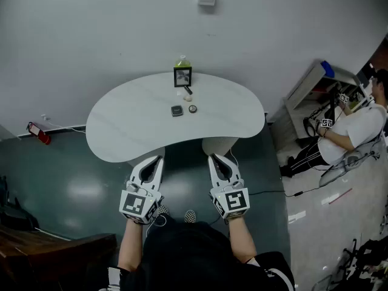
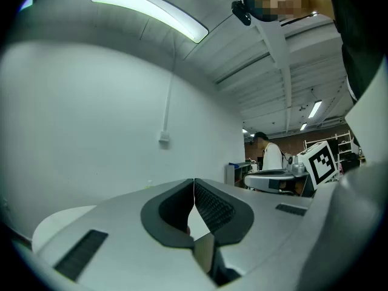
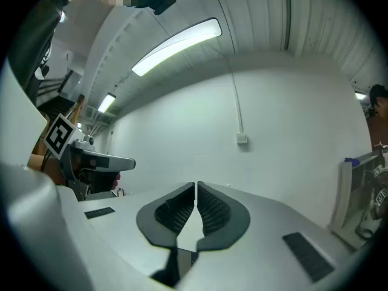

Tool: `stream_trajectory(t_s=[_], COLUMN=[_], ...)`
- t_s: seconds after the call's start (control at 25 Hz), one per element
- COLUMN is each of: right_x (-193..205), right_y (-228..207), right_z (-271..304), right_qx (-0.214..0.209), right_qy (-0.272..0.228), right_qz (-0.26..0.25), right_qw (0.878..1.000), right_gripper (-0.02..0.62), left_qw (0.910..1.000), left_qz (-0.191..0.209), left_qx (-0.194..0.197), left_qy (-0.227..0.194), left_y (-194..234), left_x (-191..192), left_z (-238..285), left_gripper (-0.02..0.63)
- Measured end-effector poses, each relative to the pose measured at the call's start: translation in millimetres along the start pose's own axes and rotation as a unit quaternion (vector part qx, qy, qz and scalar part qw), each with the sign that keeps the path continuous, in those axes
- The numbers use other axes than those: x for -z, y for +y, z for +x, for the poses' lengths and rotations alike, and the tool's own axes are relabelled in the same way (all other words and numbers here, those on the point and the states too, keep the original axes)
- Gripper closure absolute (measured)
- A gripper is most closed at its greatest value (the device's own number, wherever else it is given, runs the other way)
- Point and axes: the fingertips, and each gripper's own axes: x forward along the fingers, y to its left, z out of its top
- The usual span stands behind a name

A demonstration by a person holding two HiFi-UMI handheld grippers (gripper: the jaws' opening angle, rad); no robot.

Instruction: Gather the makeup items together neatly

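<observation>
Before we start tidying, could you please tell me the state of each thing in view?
Left gripper: shut, empty.
Right gripper: shut, empty.
Dark frame: upright at the table's far edge.
Green bottle: standing behind the frame.
Square compact: closed, lying flat.
Round case: flat beside the compact.
Dark stick: lying on its side.

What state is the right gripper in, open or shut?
Shut and empty: in its own view the right gripper shows its fingers meeting at the tips, with nothing between them.
</observation>
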Motion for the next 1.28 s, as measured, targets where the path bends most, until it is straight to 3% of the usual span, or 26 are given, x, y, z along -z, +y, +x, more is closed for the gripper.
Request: stream_trajectory(t_s=[0.28,0.64,0.88,1.28], right_x=[-6,11,18,7], right_y=[2,15,19,17], right_z=[0,22,69,199], right_qx=[-0.015,-0.047,-0.054,-0.037], right_qy=[-0.009,0.022,0.033,0.05], right_qz=[0.015,0.018,0.017,0.011], right_qw=[1.0,0.998,0.998,0.998], right_gripper=[0.555,0.555,0.555,0.555], left_qw=[1.0,0.9994,0.9991,0.9991], left_qz=[0.0,-0.009,-0.013,-0.026], left_qx=[-0.006,-0.033,-0.038,-0.021], left_qy=[-0.002,0.01,0.016,0.028], left_y=[-1,17,57,175], left_x=[-1,6,17,15], left_z=[-1,-4,16,82], left_gripper=[0.586,0.586,0.586,0.586])
